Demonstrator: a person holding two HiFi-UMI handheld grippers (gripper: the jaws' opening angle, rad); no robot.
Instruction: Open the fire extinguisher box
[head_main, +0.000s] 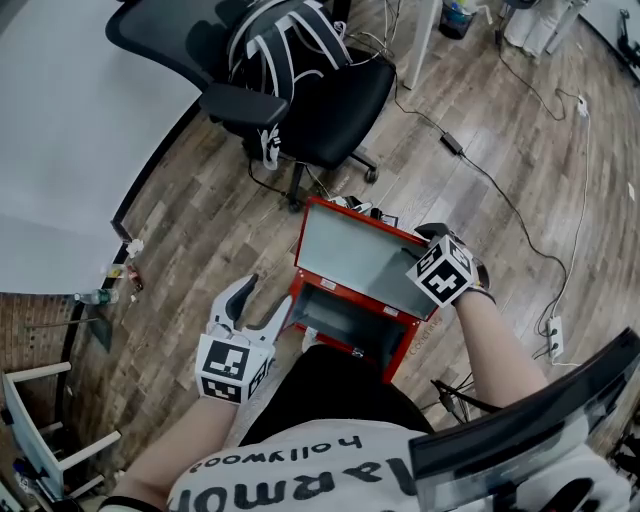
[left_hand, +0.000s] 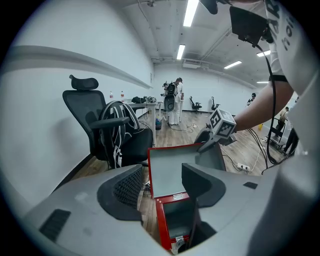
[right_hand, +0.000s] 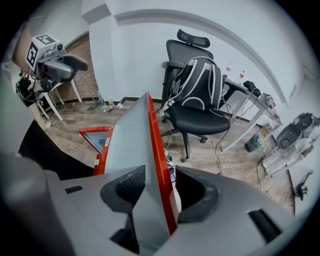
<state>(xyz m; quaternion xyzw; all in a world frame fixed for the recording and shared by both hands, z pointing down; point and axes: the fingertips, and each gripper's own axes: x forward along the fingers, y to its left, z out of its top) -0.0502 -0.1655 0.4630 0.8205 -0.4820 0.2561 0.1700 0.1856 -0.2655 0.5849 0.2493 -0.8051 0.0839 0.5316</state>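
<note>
Wood-plank floor runs under everything, and the fire extinguisher box sits on it just ahead of the person's knees. Its lid is swung up and leans back toward the office chair.

The right gripper is at the lid's upper right corner. Its jaws stand apart with the lid's edge between them, and a gap shows beside the red outer face, so it is not pinched. The left gripper hangs just beside the box's left wall, jaws wide and empty (whether one tip touches the corner I cannot tell).

Only the left gripper view shows the silvery latch on the box's front rim, and people far across the room. Only the right gripper view shows a brick wall.

The box is glossy red outside and plain grey inside, as is the lid.
</note>
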